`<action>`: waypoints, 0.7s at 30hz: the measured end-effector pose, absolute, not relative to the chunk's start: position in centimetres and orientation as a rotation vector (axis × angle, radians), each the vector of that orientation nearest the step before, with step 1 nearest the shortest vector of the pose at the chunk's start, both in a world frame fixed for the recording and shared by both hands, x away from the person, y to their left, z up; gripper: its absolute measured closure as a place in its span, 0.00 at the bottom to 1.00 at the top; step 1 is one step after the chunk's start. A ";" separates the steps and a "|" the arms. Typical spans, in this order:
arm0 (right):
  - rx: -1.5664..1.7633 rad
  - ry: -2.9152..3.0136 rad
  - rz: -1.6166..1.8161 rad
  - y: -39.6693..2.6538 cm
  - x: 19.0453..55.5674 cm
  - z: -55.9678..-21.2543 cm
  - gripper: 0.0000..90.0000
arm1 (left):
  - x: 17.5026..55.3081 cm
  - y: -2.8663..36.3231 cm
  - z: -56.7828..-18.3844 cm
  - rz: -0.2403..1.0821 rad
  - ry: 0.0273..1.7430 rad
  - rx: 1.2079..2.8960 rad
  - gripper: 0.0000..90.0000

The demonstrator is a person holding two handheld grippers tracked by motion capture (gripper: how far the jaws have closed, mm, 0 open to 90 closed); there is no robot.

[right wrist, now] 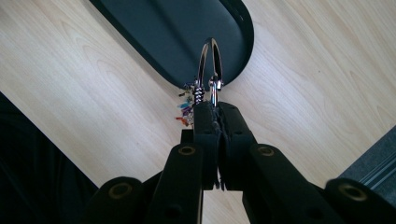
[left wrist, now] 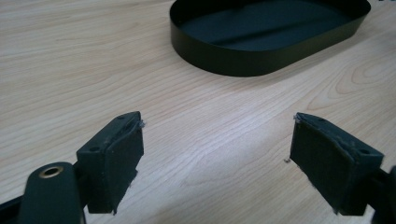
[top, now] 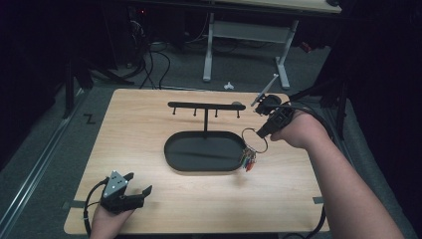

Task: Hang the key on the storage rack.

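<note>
My right gripper [top: 262,132] is shut on a metal key ring [top: 254,139] from which several small coloured tags [top: 248,160] hang, just off the right end of the black oval tray [top: 179,162]. In the right gripper view the key ring [right wrist: 210,65] sticks out past the closed fingertips [right wrist: 218,112], over the tray's rim [right wrist: 243,42]. A black hook rack [top: 205,106] rises on a post from the tray. My left gripper [top: 141,184] rests open near the table's front left corner. In its own view the left gripper [left wrist: 217,140] has bare wood between its pads.
The wooden table [top: 149,199] ends just in front of the left hand. Beyond the far edge lie grey floor, cables and a white desk frame [top: 246,37]. The tray [left wrist: 261,60] lies ahead of the left gripper.
</note>
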State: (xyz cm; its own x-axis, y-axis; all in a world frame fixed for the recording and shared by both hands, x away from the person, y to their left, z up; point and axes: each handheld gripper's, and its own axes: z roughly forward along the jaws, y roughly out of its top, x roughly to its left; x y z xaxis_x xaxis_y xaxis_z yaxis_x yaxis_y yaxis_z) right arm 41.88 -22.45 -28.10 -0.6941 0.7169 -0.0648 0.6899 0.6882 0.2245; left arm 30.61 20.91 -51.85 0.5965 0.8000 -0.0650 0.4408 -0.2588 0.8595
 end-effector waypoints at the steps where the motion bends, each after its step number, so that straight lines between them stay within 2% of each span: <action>1: 1.155 2.750 0.274 -22.3 42.0 -28.1 0.97 | 30.5 21.1 -51.9 0.486 1.001 1.891 0.20; 21: 1.043 2.791 0.287 -19.6 44.1 -27.6 0.97 | 28.9 22.6 -52.1 0.512 1.043 1.904 0.20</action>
